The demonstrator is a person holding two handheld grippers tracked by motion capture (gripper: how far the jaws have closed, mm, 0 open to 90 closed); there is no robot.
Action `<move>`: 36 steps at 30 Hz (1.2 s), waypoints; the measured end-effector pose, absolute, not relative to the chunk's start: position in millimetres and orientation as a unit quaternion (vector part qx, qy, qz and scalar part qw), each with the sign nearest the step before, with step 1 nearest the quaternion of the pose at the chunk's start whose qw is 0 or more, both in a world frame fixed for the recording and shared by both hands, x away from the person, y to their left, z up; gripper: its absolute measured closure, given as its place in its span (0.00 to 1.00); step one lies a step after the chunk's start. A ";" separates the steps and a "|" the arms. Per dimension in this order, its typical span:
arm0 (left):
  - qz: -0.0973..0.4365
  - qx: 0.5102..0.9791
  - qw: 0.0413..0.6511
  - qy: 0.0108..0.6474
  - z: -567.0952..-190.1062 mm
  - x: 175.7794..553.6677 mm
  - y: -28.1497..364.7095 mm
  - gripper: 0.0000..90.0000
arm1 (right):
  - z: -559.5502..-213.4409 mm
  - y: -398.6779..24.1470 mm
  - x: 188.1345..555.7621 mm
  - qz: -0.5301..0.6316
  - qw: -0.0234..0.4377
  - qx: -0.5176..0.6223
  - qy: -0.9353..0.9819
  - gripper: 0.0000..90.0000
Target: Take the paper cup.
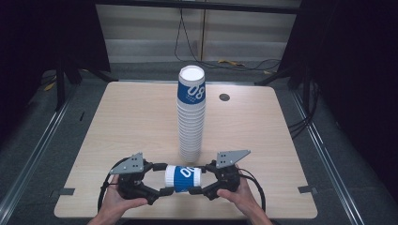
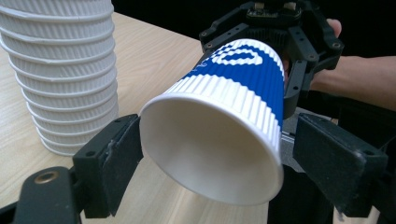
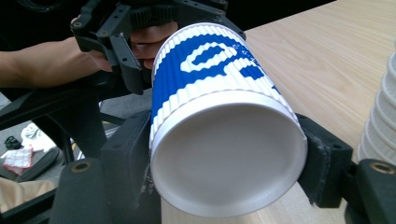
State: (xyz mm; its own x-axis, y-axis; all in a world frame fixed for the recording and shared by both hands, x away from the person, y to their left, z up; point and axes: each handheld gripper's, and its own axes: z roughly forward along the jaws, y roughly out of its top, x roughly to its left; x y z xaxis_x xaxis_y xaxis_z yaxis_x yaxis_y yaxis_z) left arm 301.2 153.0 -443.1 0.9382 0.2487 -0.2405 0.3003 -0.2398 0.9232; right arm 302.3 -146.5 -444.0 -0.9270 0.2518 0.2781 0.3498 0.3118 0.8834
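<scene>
A blue-and-white ribbed paper cup (image 1: 183, 178) lies on its side in the air between my two grippers, just above the table's near edge. Its open mouth (image 2: 210, 154) faces my left gripper (image 1: 162, 179), whose jaws stand on either side of the rim; one jaw is right at the rim and a small gap shows at the other. The cup's base (image 3: 224, 158) faces my right gripper (image 1: 202, 179), which is shut on it with both pads against the wall. A tall stack of the same cups (image 1: 191, 117) stands upright just behind.
The wooden table (image 1: 131, 122) has a small dark round grommet (image 1: 224, 97) at the back right. The stack (image 2: 60, 70) is close beside the left gripper's jaws, and it shows as the stack (image 3: 380, 116) at the right gripper view's right edge. Cables lie on the floor behind the table.
</scene>
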 end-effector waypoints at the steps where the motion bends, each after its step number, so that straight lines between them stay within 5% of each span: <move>1: -0.022 0.786 0.592 0.176 -442.9 301.5 153.3 0.17 | -444.6 -146.6 302.6 -0.559 0.048 -0.185 -0.807 0.32; 36: -0.025 0.768 0.617 0.171 -443.3 302.0 152.2 0.12 | -448.4 -138.7 301.0 -0.619 0.055 -0.169 -0.765 0.32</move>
State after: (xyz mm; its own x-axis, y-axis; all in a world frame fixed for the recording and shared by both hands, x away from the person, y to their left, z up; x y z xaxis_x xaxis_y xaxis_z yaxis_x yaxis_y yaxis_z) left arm 302.0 152.2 -443.3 0.9401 0.2320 -0.2497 0.2937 -0.1800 0.9388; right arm 301.0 -138.7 -448.4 -0.9371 0.1901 0.2929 0.3262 0.1773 0.9285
